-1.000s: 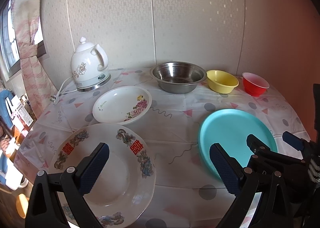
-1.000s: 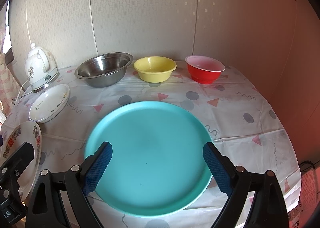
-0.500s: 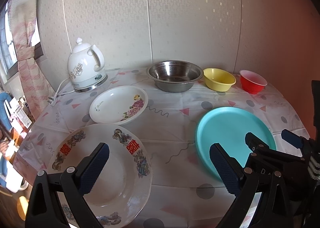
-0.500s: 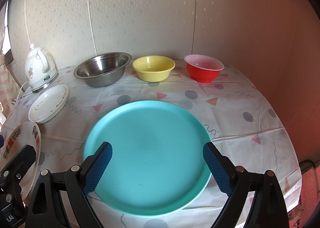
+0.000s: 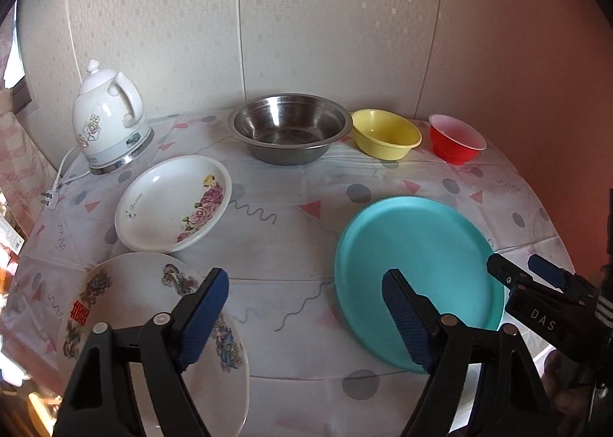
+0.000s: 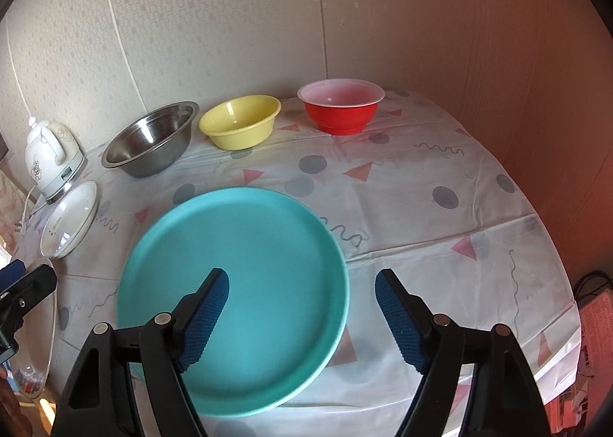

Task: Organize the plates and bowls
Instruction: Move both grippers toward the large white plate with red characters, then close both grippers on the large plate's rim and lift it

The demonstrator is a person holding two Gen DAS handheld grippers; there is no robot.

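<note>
A teal plate (image 5: 417,276) (image 6: 237,280) lies at the table's front right. A large patterned white plate (image 5: 153,333) lies front left, with a smaller floral white plate (image 5: 172,203) (image 6: 71,224) behind it. A steel bowl (image 5: 289,126) (image 6: 153,144), a yellow bowl (image 5: 385,132) (image 6: 241,125) and a red bowl (image 5: 456,136) (image 6: 341,109) stand in a row along the back. My left gripper (image 5: 306,318) is open and empty above the gap between the two front plates. My right gripper (image 6: 302,318) is open and empty over the teal plate's right edge.
A white electric kettle (image 5: 107,123) (image 6: 51,159) with its cord stands at the back left. A wall rises right behind the bowls. The round table (image 6: 440,230) has a patterned cloth; its edge drops off at the right and front.
Both grippers have swung to the right, so the scene has slid left in each view. The dishes have not moved.
</note>
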